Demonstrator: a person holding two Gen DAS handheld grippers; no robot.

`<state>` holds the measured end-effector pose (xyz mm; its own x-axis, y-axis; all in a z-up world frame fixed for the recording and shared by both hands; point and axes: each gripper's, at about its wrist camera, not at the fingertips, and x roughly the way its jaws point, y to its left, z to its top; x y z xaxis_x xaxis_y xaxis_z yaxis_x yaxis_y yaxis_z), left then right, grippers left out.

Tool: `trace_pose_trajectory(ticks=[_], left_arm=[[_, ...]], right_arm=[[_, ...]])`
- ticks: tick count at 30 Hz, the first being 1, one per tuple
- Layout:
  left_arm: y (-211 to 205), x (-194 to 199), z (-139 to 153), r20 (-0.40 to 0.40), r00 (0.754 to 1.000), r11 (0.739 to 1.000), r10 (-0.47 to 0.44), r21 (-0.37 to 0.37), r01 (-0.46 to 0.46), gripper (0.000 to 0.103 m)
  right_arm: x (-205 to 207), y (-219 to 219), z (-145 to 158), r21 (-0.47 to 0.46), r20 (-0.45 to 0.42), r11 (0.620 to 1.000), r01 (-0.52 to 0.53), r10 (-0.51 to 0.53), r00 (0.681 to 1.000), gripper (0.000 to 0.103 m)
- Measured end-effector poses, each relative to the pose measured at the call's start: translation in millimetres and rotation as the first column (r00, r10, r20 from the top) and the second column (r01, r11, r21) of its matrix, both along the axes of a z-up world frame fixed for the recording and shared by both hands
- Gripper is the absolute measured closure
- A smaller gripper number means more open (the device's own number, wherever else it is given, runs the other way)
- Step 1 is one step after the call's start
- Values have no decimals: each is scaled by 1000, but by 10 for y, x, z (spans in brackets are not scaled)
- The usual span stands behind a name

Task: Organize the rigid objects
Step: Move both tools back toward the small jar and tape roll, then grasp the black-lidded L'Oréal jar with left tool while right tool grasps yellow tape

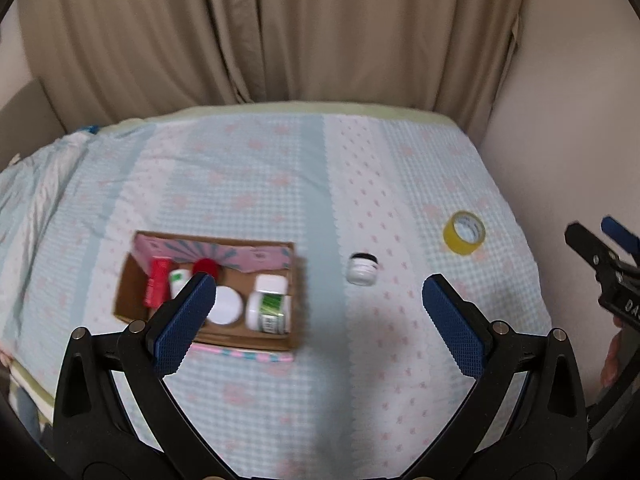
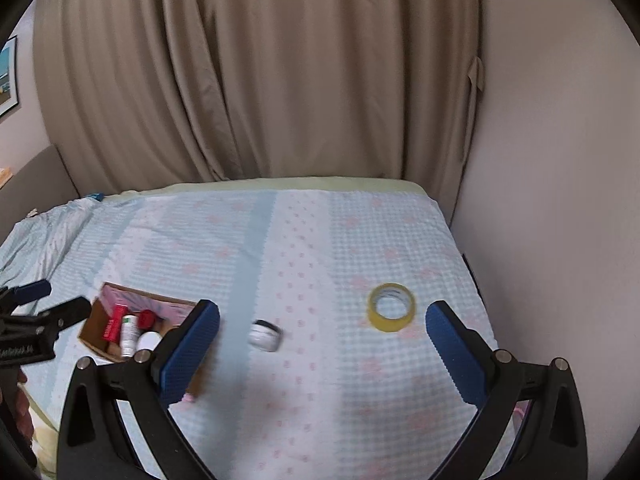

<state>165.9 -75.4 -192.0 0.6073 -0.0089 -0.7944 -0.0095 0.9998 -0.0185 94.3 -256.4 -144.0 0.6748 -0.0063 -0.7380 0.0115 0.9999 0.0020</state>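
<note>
We see a bed [image 1: 280,168] under a pale blue-and-pink checked cover, beige curtain [image 1: 260,32] behind its far edge, plain wall [image 2: 560,160] along its right side.

Landmark: cardboard box [image 1: 124,292] on the cover, open top, pink patterned flap up at the back. In it: red tube [image 1: 156,284] on the left, small white bottle [image 1: 178,280] beside that, red cap [image 1: 206,267] toward the back, round white lid [image 1: 226,305] in the middle, white bottle with a green label [image 1: 270,306] at the right end.

Right of the box, apart from it, a small white jar [image 1: 362,269] with a dark rim sits on the cover. It's blurred in the right wrist view. Farther right of the box, past the jar, a yellow tape roll [image 1: 464,233] lies near the wall side, hole facing up.

Our left gripper [image 1: 316,292] hangs above the cover at the box's right end, fingers spread wide, nothing between them; its left blue pad [image 1: 188,316] overlaps the box in view. Our right gripper [image 2: 322,320] hangs well right of the box, fingers also spread wide and empty, with jar and tape roll both seen between them.
</note>
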Motion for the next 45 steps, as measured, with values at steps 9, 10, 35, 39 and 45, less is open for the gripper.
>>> trace_pose_trajectory(ticks=[9, 10, 35, 39, 45], left_arm=[[-596, 603, -1049, -66, 997, 999, -49, 2, 49, 0], [-636, 665, -1206, -77, 996, 999, -53, -1, 54, 0], [-813, 1552, -3210, -134, 983, 990, -123, 45, 130, 31], [-795, 1600, -3187, -112, 987, 992, -113, 48, 119, 47], [-769, 1587, -3177, -110, 987, 992, -117, 28, 121, 47]], right_arm=[[427, -570, -755, 2, -33, 999, 34, -34, 999, 0], [488, -626, -911, 3, -38, 999, 42, -42, 998, 0], [1556, -1168, -3145, -63, -175, 991, 117, -126, 976, 0], [1695, -1217, -3215, -76, -176, 988, 134, -146, 974, 0], [1761, -1264, -3179, -64, -156, 988, 141, -150, 976, 6]])
